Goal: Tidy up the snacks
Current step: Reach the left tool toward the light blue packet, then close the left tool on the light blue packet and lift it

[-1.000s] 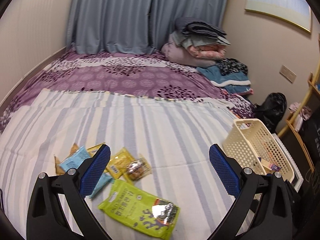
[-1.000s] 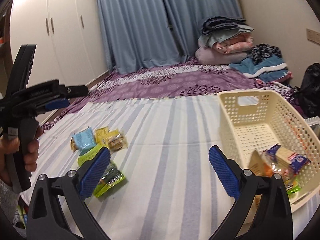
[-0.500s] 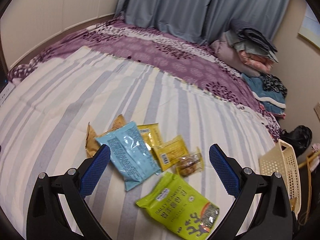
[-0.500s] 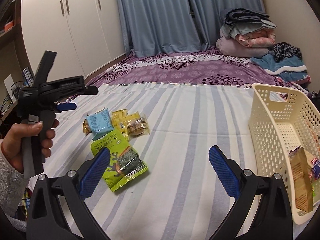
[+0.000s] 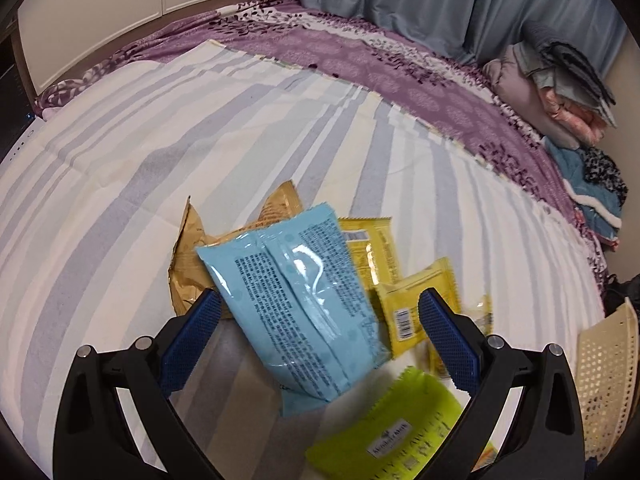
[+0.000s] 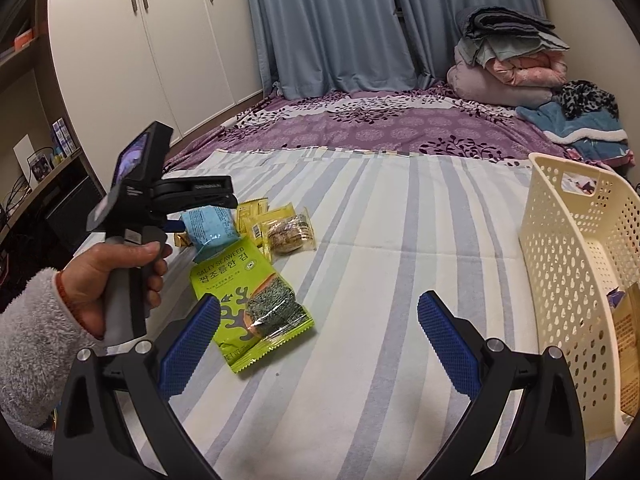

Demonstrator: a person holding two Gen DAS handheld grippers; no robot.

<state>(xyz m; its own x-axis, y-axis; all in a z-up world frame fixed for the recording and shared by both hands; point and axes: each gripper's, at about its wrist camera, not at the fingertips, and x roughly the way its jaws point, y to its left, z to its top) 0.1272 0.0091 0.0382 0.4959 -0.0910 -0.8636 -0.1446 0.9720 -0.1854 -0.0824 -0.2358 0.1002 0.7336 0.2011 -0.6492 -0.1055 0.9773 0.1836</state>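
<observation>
The left gripper (image 5: 319,336) hangs low over a small heap of snack packets on the blue-and-cream striped sheet (image 5: 120,184), its blue-padded jaws spread wide with nothing between them but the light blue plastic packet (image 5: 296,304) lying below, printed back upward. That packet rests on top of a crumpled golden-brown foil bag (image 5: 188,264) at its left and overlaps a yellow packet (image 5: 370,248) at its right. A second, smaller yellow packet with a barcode (image 5: 416,312) lies just beside the blue one, partly behind the right finger. A lime green seaweed packet (image 5: 396,436) lies nearest the camera, blurred in this view.

From the right wrist view, the left hand (image 6: 116,280), in a fluffy grey sleeve (image 6: 32,344), grips the handle of that tool above the heap. A clear-wrapped packet of brown biscuits (image 6: 290,234) lies at the right edge of the heap, touching the yellow ones.

The right gripper (image 6: 319,336) is also spread wide and empty, above bare striped sheet, between the heap and the cream perforated plastic basket (image 6: 576,264). The basket stands on the sheet well apart from the heap; a tan packet (image 6: 628,332) leans inside it against the wall
</observation>
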